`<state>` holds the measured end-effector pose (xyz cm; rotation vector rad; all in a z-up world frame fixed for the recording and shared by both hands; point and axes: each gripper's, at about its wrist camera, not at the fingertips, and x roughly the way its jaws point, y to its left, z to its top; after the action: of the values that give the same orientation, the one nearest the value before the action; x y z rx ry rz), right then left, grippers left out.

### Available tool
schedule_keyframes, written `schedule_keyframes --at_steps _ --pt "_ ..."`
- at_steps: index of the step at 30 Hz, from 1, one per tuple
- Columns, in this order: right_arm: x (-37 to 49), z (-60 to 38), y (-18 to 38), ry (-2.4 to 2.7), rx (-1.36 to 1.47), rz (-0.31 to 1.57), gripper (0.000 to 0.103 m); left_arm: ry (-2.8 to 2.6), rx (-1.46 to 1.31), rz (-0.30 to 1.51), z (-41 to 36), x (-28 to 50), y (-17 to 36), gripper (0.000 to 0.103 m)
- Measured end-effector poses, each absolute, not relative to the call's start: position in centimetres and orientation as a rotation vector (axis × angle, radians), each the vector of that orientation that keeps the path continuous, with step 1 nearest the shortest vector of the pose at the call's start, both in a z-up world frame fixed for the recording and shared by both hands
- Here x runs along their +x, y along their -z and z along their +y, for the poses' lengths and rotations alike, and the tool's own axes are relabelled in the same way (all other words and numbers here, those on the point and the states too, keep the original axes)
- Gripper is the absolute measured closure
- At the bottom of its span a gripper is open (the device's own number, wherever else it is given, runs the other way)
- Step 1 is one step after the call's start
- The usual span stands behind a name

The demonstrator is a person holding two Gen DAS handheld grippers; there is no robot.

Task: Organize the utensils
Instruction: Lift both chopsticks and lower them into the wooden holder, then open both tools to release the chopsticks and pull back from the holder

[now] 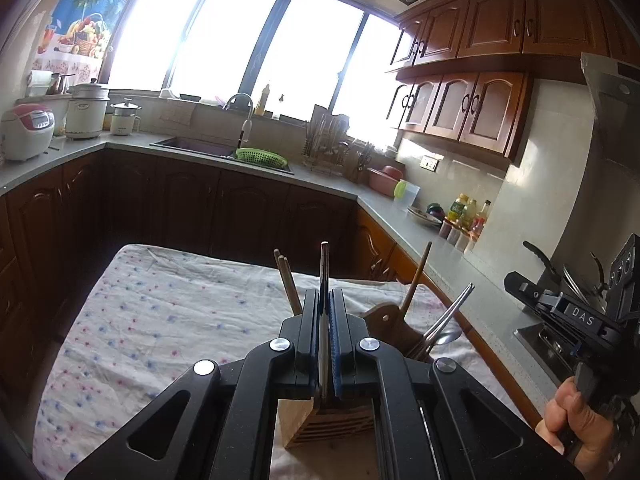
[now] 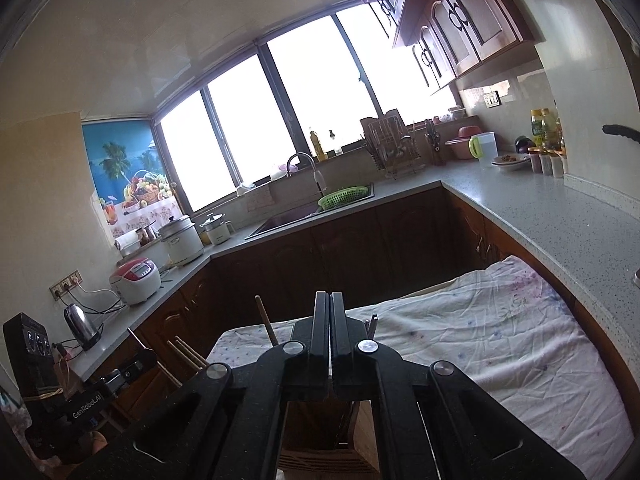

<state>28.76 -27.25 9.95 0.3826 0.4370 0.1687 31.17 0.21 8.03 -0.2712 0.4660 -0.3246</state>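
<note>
My left gripper is shut on a thin metal utensil handle that stands upright between its pads, above a wooden utensil holder. Wooden chopsticks, a wooden handle and metal spoons stick out of the holder. My right gripper is shut with nothing visible between its fingers, also above the wooden holder. Chopsticks and a wooden handle rise beside it. The right gripper's body and the hand holding it show at the right of the left wrist view.
The holder stands on a table with a floral cloth. Grey counters run around the room, with a sink, a green basket, a rice cooker, a dish rack and bottles.
</note>
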Motion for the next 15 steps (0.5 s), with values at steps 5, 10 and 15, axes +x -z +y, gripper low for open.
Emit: schedule_keyframes --at_steps 5,10,15 --pt "28.6 -26.8 -8.1 -0.194 0.388 0.491 0.103 0.328 -0.268 0.506 -0.3 31.8 -6.8 0.1" --pt "28.7 -25.8 -6.6 -0.226 0.385 0.534 0.096 0.328 -0.267 0.507 -0.3 31.8 -7.1 0.099" --pt "28.5 -25.6 -6.0 -0.233 0.385 0.553 0.071 0.324 -0.27 0.529 -0.2 31.8 -6.9 0.096"
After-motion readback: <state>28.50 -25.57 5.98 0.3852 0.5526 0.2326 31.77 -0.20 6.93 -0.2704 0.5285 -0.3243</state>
